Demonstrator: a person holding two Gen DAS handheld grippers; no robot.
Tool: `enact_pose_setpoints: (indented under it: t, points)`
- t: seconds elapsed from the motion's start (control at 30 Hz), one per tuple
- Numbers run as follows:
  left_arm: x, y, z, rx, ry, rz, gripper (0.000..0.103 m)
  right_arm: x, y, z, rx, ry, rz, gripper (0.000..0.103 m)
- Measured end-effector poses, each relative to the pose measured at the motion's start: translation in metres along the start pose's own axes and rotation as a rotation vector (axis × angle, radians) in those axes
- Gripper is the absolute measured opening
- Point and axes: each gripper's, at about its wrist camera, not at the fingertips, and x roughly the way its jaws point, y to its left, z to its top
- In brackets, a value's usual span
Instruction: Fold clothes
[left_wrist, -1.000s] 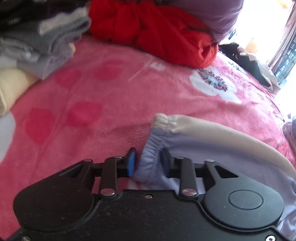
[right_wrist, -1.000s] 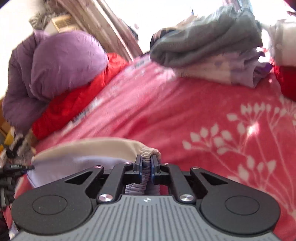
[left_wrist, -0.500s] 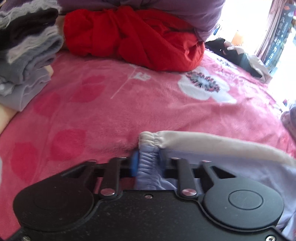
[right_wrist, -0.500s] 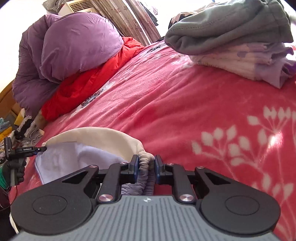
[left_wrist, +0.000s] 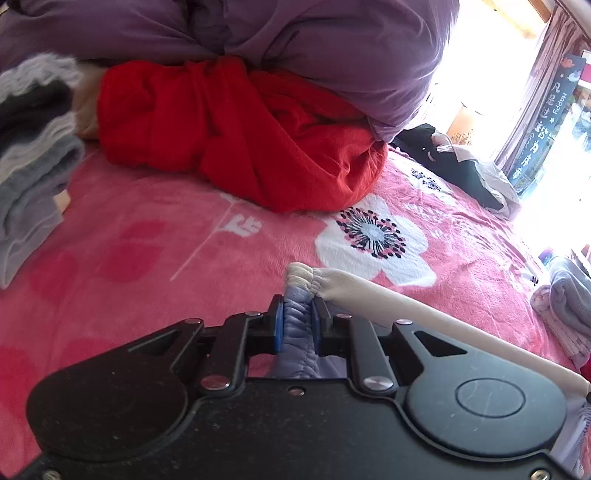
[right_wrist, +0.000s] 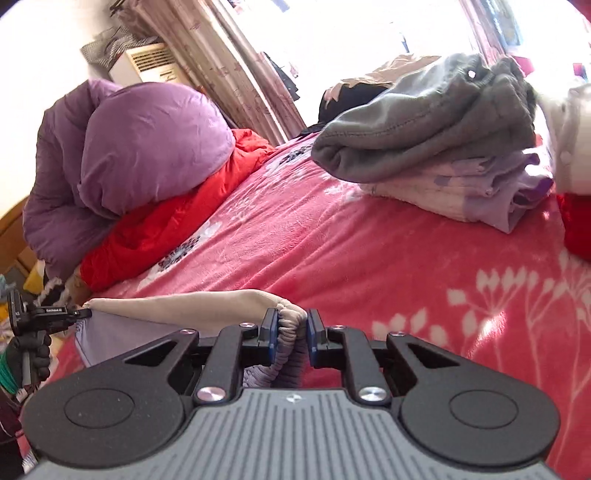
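Observation:
A lavender garment (left_wrist: 295, 328) with a cream gathered waistband (left_wrist: 388, 295) hangs stretched between my two grippers over the pink floral blanket (left_wrist: 147, 240). My left gripper (left_wrist: 297, 314) is shut on one bunched end of the waistband, the blue pads pressing the lavender cloth. My right gripper (right_wrist: 290, 328) is shut on the other bunched end (right_wrist: 288, 317). In the right wrist view the cream band (right_wrist: 184, 301) runs left to the left gripper (right_wrist: 79, 314), held by a gloved hand (right_wrist: 33, 354). The garment's lower part is hidden behind the gripper bodies.
A red quilt (left_wrist: 240, 140) under a purple duvet (left_wrist: 295, 44) lies at the far side of the bed. Folded grey clothes (left_wrist: 33, 166) are stacked at the left. Another folded pile, grey on lavender (right_wrist: 443, 147), sits ahead of the right gripper. Dark clothes (left_wrist: 454, 162) lie by the window.
The left jaws have closed onto the waistband end. Both grippers have risen a little, and the cream band now runs taut between them off the blanket.

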Motion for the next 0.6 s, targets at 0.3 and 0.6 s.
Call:
enact_pose_setpoints:
  t: [0.3,0.6]
  points:
    - [-0.001,-0.032,-0.019,0.242,-0.038,0.171,0.051,0.02,-0.022,-0.012,0.08,0.05,-0.102,0.048]
    - [0.009,-0.044,-0.041,0.398,0.075,0.24,0.05,0.0,-0.02,-0.025,0.037,0.033,-0.136,0.056]
